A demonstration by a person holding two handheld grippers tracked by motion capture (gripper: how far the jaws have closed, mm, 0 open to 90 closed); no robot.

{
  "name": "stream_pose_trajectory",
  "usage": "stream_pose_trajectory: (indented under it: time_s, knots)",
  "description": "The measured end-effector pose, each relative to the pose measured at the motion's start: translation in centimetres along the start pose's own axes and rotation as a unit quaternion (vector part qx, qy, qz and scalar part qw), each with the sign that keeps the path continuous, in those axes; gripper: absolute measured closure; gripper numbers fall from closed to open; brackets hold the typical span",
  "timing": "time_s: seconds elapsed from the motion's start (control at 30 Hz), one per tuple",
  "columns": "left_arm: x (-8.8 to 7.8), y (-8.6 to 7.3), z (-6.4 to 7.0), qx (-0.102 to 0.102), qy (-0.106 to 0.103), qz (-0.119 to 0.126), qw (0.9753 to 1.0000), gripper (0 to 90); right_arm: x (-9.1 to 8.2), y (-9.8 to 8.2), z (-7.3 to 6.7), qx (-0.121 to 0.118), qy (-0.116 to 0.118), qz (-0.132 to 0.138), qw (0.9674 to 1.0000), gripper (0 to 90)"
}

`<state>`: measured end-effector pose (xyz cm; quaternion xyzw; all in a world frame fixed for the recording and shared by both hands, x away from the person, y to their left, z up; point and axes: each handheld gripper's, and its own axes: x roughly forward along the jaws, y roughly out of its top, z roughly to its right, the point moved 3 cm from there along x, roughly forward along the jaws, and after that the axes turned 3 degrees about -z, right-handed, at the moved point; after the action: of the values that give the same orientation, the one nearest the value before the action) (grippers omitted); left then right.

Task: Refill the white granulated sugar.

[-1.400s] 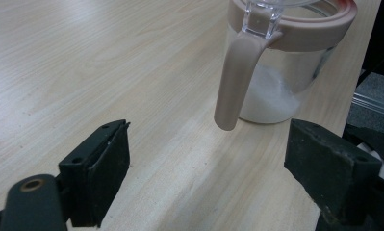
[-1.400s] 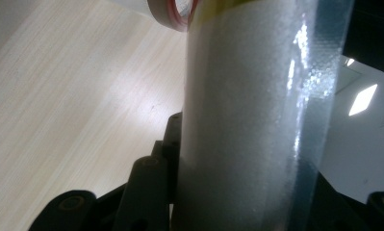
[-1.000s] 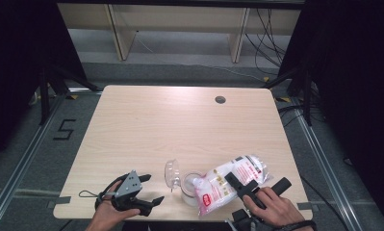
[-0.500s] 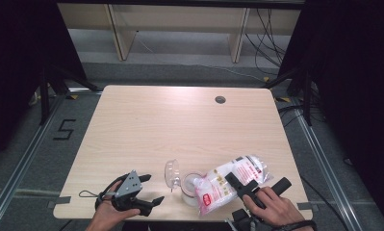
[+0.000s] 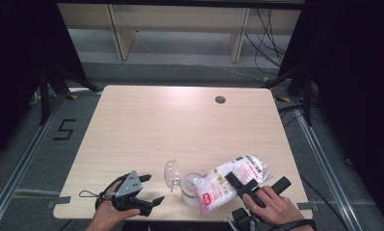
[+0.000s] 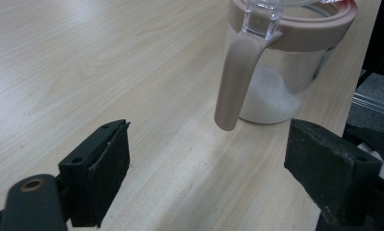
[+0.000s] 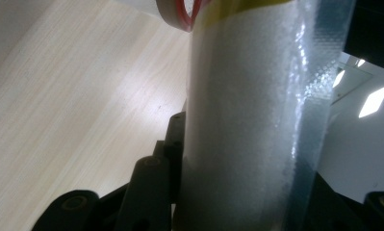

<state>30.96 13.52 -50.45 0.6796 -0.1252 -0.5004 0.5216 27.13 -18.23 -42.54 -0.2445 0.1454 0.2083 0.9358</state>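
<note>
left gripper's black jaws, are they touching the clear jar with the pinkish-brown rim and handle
Apart. The left gripper view shows the left gripper open, bare table between its jaws, and the clear jar standing beyond them.

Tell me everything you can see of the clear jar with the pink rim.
The jar is clear, plastic by the look, with a dusty-pink rim band and a pink handle hanging down its side. It stands upright near the table's front edge, its clear lid flipped open. White granules lie in its bottom. The bag, held tilted by the right gripper, leans into its mouth. The left gripper stays apart, open.
</note>
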Motion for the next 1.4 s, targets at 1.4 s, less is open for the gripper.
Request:
stream_pose_trajectory:
  time_s: [1.4]
  knots:
    - [0.01,0.02,-0.01,0.0,-0.003,0.002,1.0,15.6,-0.18,0.03,0.22,-0.011,0.003,-0.002,0.9999,70.3]
